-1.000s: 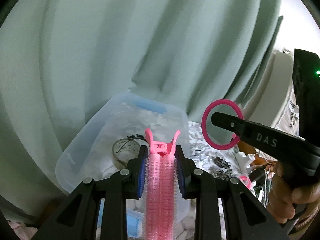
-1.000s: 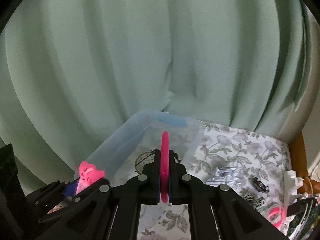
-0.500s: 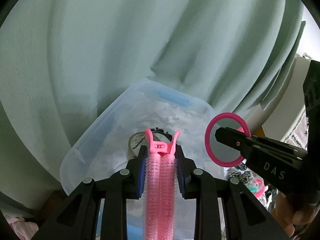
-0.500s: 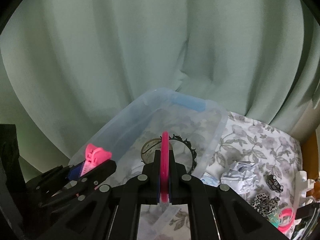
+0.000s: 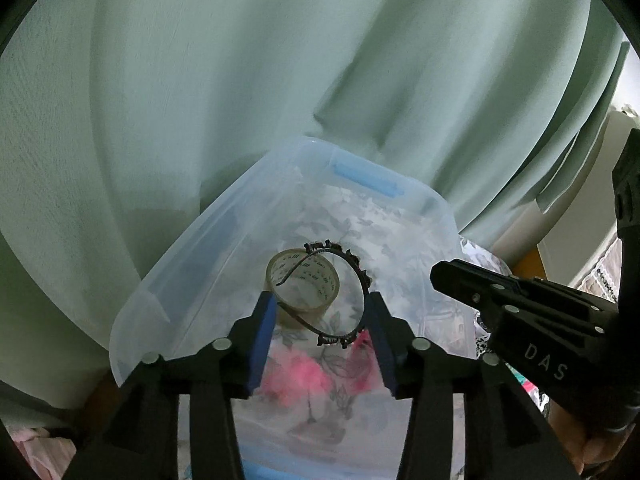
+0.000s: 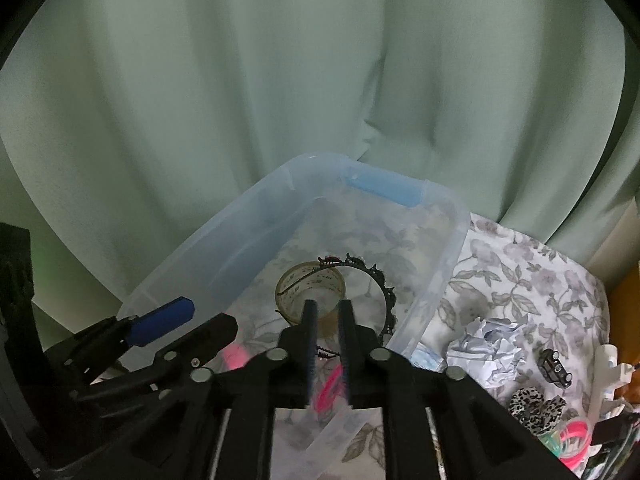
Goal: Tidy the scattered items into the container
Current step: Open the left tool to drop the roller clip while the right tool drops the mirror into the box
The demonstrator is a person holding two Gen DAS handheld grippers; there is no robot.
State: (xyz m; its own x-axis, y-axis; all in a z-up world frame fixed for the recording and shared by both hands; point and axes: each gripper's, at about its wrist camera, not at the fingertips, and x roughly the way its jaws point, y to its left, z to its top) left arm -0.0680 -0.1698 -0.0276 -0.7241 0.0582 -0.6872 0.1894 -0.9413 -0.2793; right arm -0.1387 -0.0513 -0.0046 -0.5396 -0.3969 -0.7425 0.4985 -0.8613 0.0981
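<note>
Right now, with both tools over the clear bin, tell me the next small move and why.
Probably lift both tools up and back toward the loose items. The left tool and right tool are opening with nothing between their pads; blurred pink pieces lie below them in the bin. The crumpled paper, toy car and leopard-print scrunchie remain on the floral cloth.

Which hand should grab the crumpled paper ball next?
Probably the right. The crumpled paper ball lies outside the clear bin, on the right gripper's side. The left gripper hangs over the bin's other side. Both are opening, with nothing held.
</note>
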